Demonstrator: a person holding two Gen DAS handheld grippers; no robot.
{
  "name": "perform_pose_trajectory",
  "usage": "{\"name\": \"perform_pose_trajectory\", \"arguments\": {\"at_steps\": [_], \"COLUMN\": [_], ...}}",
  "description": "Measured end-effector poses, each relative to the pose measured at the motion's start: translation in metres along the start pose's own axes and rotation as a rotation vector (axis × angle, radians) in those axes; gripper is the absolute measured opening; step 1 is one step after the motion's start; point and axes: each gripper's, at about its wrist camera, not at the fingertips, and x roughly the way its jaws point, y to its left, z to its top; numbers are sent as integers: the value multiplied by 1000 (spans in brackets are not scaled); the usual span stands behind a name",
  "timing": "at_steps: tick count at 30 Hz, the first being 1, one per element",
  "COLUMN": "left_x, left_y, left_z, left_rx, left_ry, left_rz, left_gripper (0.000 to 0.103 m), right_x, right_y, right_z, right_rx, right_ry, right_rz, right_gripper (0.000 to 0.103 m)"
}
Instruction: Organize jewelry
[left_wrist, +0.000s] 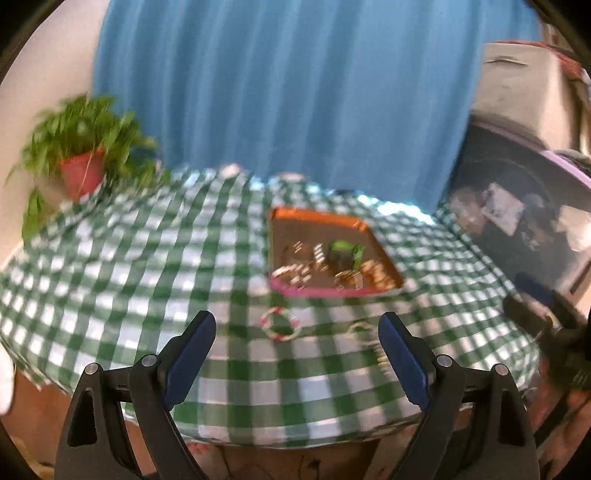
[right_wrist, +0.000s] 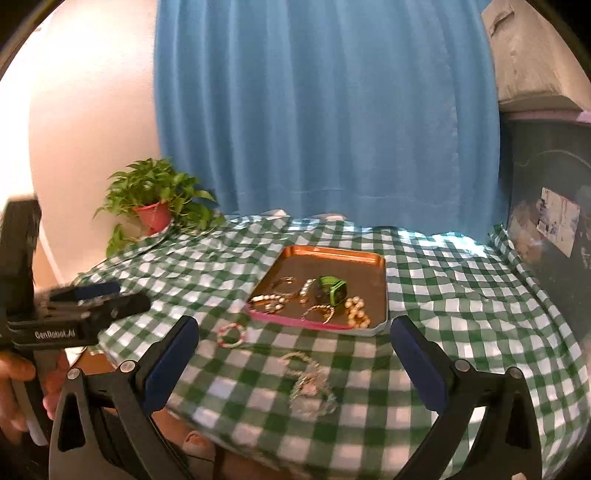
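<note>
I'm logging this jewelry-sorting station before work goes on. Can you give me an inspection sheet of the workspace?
Surface: green-and-white checked tablecloth, wrinkled.
Job's things: copper-coloured metal tray holding bracelets and a green watch; pink-and-white beaded bracelet and silver chain lie on the cloth outside it.
Clutter: nothing seen.
Grippers: left gripper and right gripper open, empty.
Cables: nothing seen.
Surroundings: blue curtain, potted green plant in red pot.
</note>
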Motion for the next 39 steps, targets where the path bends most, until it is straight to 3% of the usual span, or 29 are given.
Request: {"name": "perform_pose_trajectory", "arguments": {"at_steps": [4,8,9,12,14,17,20,22,27,31,32,33,34,37,39], "left_x": [43,88,96,118,131,146,161,165,172,173,173,173,173,170,165], "left_y": [22,26,26,25,21,13,17,20,15,14,14,15,19,32,31], "left_z": [-11,-29,-34,-42,-40,-33,-29,-27,-27,-28,-28,-28,-27,-25,-24], "left_rx": [-45,-40,-33,-13,15,96,69,50,124,141,145,146,129,25,15], "left_ry": [63,114,118,154,184,183,214,203,193,185,185,184,185,196,192], "left_rz": [14,20,22,-1,-24,4,14,15,56,71,67,64,58,0,-5], "left_gripper": [86,65,64,63,61,58,37,36,36,35,30,13,8,6,6], "right_x": [42,82,90,116,127,141,160,173,185,183,184,183,184,183,181], "right_y": [-23,-31,-33,-37,-40,-45,-44,-40,-26,-17,-16,-13,-9,0,-1], "right_z": [-3,-29,-38,-60,-63,-60,-61,-65,-74,-75,-75,-75,-76,-76,-73], "right_rx": [26,21,17,-10,-30,-39,-54,-64,-127,-198,-210,-241,-263,-303,-261], "right_ry": [24,78,95,201,236,246,276,314,375,380,381,382,383,374,359], "right_rz": [36,68,72,86,97,121,129,129,145,123,119,112,113,95,127], "right_gripper": [103,101,95,59,58,58,47,33,16,15,15,12,5,5,5]}}
